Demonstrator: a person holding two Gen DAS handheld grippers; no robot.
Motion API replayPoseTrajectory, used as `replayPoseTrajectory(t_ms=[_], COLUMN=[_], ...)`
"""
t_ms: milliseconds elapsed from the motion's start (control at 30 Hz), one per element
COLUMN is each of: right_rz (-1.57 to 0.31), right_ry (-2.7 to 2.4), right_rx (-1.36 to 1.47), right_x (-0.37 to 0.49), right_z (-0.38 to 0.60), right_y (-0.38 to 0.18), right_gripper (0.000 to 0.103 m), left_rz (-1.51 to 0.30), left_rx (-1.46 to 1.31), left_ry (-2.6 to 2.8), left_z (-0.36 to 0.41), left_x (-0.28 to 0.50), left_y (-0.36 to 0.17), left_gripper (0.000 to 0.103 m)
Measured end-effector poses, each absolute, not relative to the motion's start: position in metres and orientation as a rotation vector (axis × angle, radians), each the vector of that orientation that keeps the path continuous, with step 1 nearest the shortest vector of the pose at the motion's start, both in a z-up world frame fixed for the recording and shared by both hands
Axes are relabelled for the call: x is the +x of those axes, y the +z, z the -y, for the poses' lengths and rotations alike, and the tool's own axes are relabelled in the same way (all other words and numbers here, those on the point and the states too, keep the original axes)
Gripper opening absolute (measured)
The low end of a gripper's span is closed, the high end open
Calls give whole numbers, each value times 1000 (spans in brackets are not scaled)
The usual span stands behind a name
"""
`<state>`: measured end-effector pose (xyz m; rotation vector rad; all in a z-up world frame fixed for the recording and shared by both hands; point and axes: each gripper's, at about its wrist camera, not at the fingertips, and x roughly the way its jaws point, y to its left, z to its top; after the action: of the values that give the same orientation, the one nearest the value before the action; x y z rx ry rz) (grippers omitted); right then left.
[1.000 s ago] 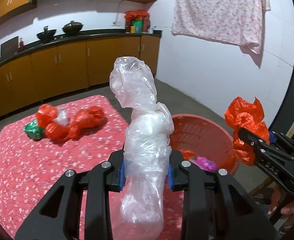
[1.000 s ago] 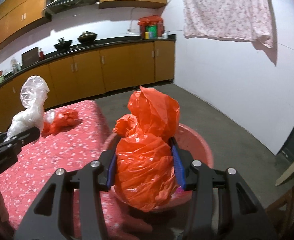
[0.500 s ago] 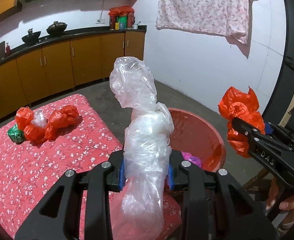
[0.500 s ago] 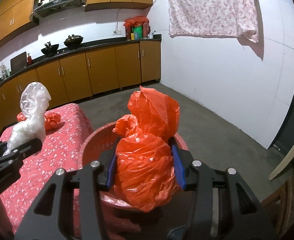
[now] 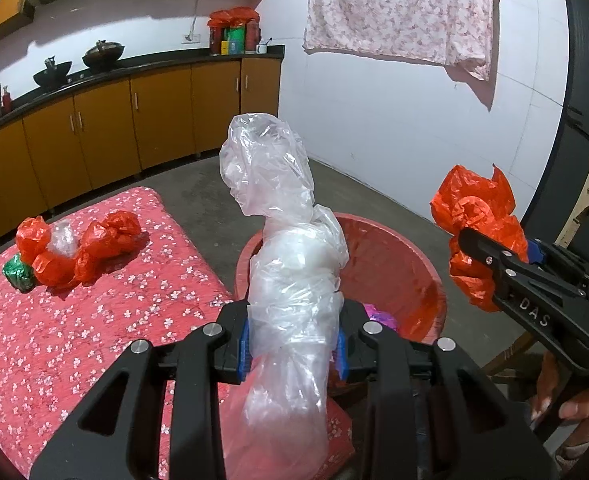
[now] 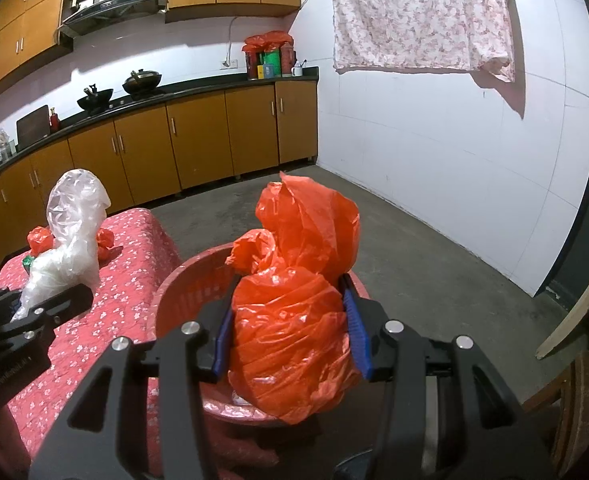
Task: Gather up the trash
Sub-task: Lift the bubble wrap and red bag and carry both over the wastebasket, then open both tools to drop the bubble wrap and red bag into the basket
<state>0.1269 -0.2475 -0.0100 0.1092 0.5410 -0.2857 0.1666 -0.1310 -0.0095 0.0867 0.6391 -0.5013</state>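
My left gripper [image 5: 293, 344] is shut on a clear plastic bag [image 5: 286, 240] and holds it upright at the near rim of the red basket [image 5: 414, 256]. My right gripper [image 6: 292, 340] is shut on an orange plastic bag [image 6: 294, 304] and holds it over the basket [image 6: 182, 292]. The right gripper with its orange bag [image 5: 478, 232] shows at the right of the left wrist view. The left gripper's clear bag [image 6: 72, 236] shows at the left of the right wrist view. A purple scrap [image 5: 378, 316] lies in the basket.
More orange bags [image 5: 78, 244], a clear bag and a green wrapper [image 5: 18, 276] lie on the red flowered tablecloth [image 5: 74, 328] at the far left. Kitchen cabinets [image 6: 198, 140] run along the back. A wooden chair [image 6: 574, 384] stands at the right.
Both grippers have kept their bags. The view has swung a little, so the basket sits more centrally under both bags and the pile on the table has shifted left.
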Motion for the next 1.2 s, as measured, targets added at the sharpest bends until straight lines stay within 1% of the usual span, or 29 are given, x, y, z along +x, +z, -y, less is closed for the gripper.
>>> replayPoseTrajectory(t_ms=[500, 900, 1200], right_rz=[-552, -572, -569], right_ry=[-280, -244, -208], right_rx=[121, 156, 206], right_x=[136, 171, 190], right_z=[253, 269, 284], right_y=[-14, -23, -26], right_gripper=[46, 47, 50], left_rz=[-674, -719, -748], left_rx=[96, 110, 118], left_ry=[-539, -583, -596], left_z=[147, 174, 190], left_x=[178, 202, 216], left_y=[-22, -41, -54], left_gripper=[31, 31, 31])
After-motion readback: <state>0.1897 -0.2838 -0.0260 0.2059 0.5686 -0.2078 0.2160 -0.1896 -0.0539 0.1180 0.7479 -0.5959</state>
